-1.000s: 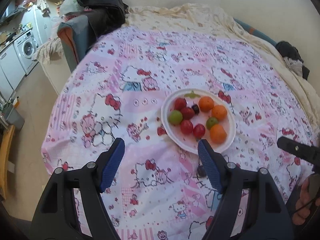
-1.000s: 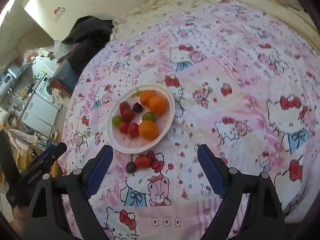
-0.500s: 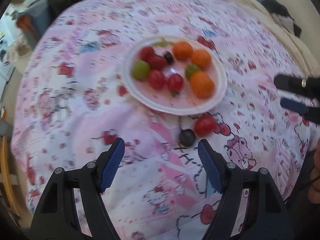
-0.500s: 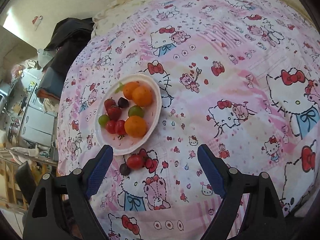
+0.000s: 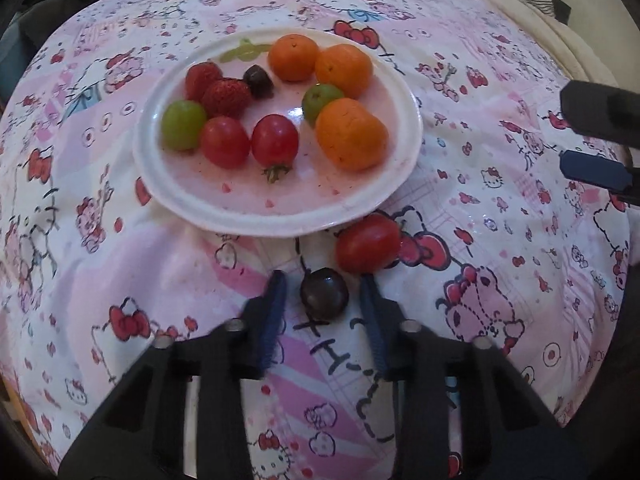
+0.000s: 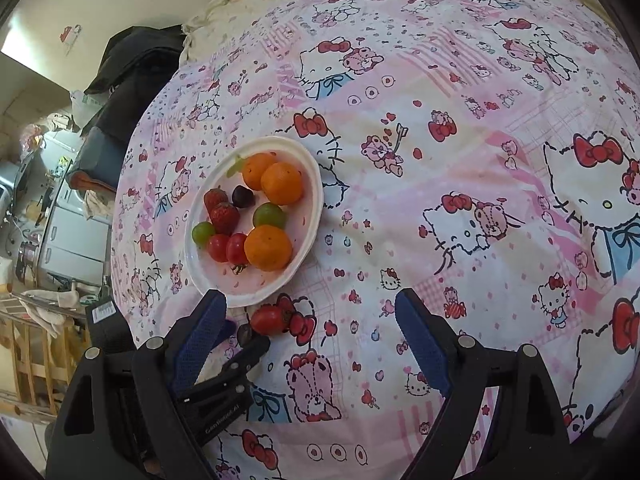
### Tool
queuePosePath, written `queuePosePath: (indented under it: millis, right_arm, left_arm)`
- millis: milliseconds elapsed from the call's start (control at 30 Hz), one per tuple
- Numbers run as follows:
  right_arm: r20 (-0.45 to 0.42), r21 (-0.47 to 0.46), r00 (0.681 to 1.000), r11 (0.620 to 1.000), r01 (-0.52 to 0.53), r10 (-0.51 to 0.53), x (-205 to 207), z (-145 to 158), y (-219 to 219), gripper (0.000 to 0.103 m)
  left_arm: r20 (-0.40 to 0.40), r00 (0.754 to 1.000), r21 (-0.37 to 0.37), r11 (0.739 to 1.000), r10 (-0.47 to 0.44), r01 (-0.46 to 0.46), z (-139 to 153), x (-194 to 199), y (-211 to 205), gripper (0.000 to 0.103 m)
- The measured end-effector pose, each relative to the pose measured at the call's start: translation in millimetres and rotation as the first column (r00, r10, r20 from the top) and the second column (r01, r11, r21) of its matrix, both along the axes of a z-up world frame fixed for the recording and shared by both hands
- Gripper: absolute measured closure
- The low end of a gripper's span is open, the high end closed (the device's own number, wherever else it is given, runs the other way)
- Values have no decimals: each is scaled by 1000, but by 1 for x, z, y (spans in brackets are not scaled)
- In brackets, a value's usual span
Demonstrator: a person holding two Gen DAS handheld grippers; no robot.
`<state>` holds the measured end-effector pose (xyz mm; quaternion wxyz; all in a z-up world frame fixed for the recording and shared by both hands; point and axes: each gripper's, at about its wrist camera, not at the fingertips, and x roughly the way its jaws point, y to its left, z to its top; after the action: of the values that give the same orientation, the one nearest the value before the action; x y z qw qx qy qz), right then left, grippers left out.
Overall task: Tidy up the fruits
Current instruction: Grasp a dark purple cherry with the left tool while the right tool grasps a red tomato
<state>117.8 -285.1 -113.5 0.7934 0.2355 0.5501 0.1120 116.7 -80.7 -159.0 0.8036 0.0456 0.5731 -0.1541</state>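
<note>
A white plate [image 5: 280, 216] on the pink cartoon bedsheet holds three oranges, two green grapes, two strawberries, two red tomatoes and a dark grape. Just off its near rim lie a red tomato [image 5: 368, 248] and a loose dark grape [image 5: 324, 298]. My left gripper [image 5: 322, 278] points down over that loose grape. Its jaws are closing, with the grape between them and a thin gap on each side. The right wrist view shows the same plate [image 6: 200, 276], tomato [image 6: 267, 319] and left gripper [image 6: 242, 336]. My right gripper [image 6: 310, 298] hovers open and empty above the sheet.
Dark clothing [image 6: 132, 60] is piled at the bed's far left corner. Beyond the bed's left edge stand white cabinets [image 6: 76, 232] and a wooden frame [image 6: 24, 360]. A cream blanket [image 5: 560, 40] borders the sheet on the right.
My left gripper has come down toward the loose dark grape and its jaws have narrowed around it. The right gripper has sunk slightly and stayed wide.
</note>
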Motion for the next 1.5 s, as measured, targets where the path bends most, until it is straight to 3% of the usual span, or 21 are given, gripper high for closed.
queuePosePath:
  millis: [300, 467, 567, 833, 900, 1200, 1233, 1267, 1367, 1500]
  right_arm:
    - [1, -29, 1000, 999, -18, 18, 0, -1, 3, 14]
    - [-20, -33, 999, 999, -29, 28, -1, -5, 4, 14]
    - [-68, 1, 994, 996, -91, 91, 3, -15, 15, 15]
    - [-108, -66, 965, 967, -246, 238, 8, -40, 72, 30]
    - [-126, -90, 955, 956, -280, 268, 8, -50, 84, 39]
    - [-112, -282, 926, 882, -378, 361, 6, -62, 124, 43]
    - [-104, -311, 923, 869, -384, 371, 5, -62, 127, 46]
    - [-98, -326, 923, 864, -384, 373, 5, -62, 129, 56]
    - [-78, -310, 926, 874, -375, 370, 4, -59, 126, 63]
    - [-64, -257, 929, 894, -367, 364, 0, -51, 117, 63]
  left_arm:
    - [6, 1000, -23, 1000, 11, -11, 5, -8, 8, 84]
    - [26, 995, -44, 995, 94, -93, 25, -16, 28, 85]
    - [45, 985, -39, 985, 168, -166, 36, -21, 44, 85]
    - [81, 952, -35, 956, 294, -292, 50, -24, 78, 84]
    - [83, 946, -31, 950, 313, -311, 50, -23, 83, 84]
    - [93, 936, -14, 941, 339, -339, 50, -27, 95, 84]
    - [97, 936, -11, 940, 340, -340, 50, -28, 94, 84]
    - [100, 935, -7, 940, 339, -340, 50, -27, 94, 84]
    - [118, 934, 7, 940, 337, -340, 52, -28, 92, 84]
    - [115, 936, 2, 942, 332, -335, 54, -30, 92, 84]
